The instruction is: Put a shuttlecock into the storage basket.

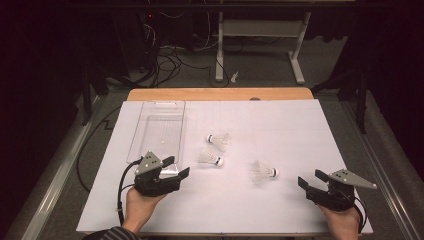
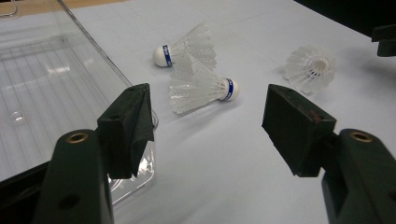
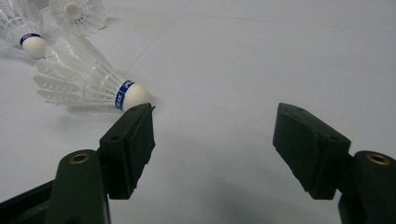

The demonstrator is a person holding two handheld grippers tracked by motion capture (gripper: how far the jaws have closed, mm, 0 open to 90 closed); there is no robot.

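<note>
Nothing is gathered yet, as far as the pictures show: the clear tray (image 1: 159, 131) holds no shuttlecock, and all three lie loose on the white sheet of the counter (image 1: 280, 125).

The left gripper (image 1: 175, 170) has its jaws wide apart and holds nothing. Straight ahead of them, a little beyond the tips, lies the middle shuttlecock (image 2: 201, 86), on its side with its cork toward the far jaw. Just behind it lies the far shuttlecock (image 2: 187, 46), cork turned the other way; the two skirts look close to touching. The tray's near corner sits directly beside and under the left-hand jaw in the left gripper view.

The right gripper (image 1: 312, 179) also stands with jaws apart and empty. The near shuttlecock (image 3: 88, 81) lies just past the tip of its left-hand jaw in the right gripper view, cork nearly at that tip, skirt pointing away.

So the whole job seems left: three pick-ups and three drops into the tray, if the tray is indeed where they belong.

Nothing stands between either pair of jaws and its nearest shuttlecock. The likely snag is the two crowded shuttlecocks, where closing on one may nudge the other, and the tray wall so near the left gripper.
</note>
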